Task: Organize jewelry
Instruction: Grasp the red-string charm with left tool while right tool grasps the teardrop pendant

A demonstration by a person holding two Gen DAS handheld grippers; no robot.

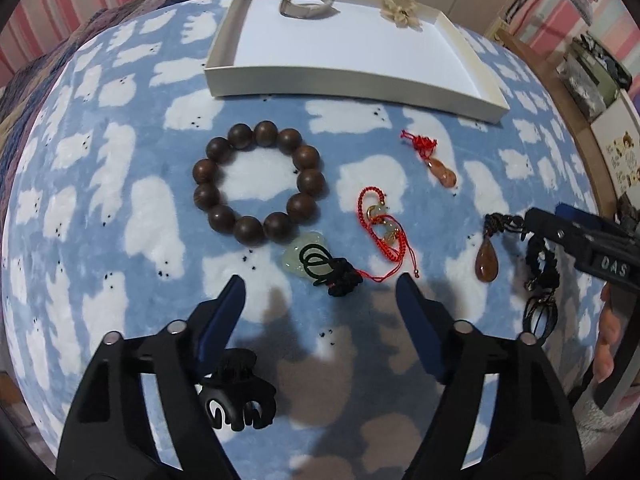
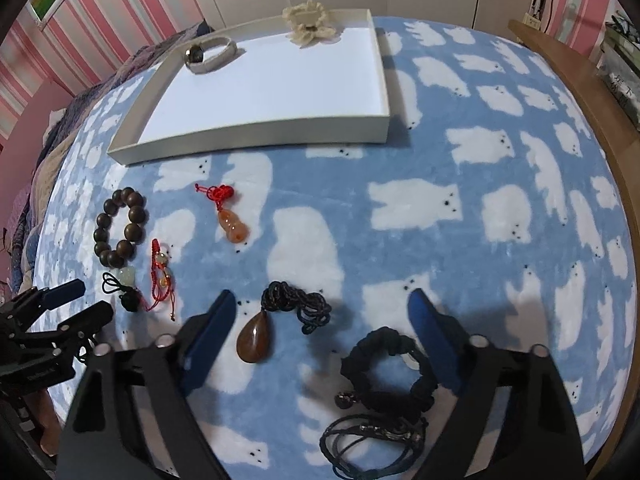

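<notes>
Left wrist view shows a white tray (image 1: pixel 352 80) on the blue blanket (image 1: pixel 120 240), holding a pale bangle (image 1: pixel 306 2) and cream flower (image 1: pixel 398 4). Before it lie a brown bead bracelet (image 1: pixel 258 188), red cords and pendants. Left claw (image 1: pixel 320 292) and right claw (image 2: pixel 322 304) both hang released, grasping nothing.
</notes>
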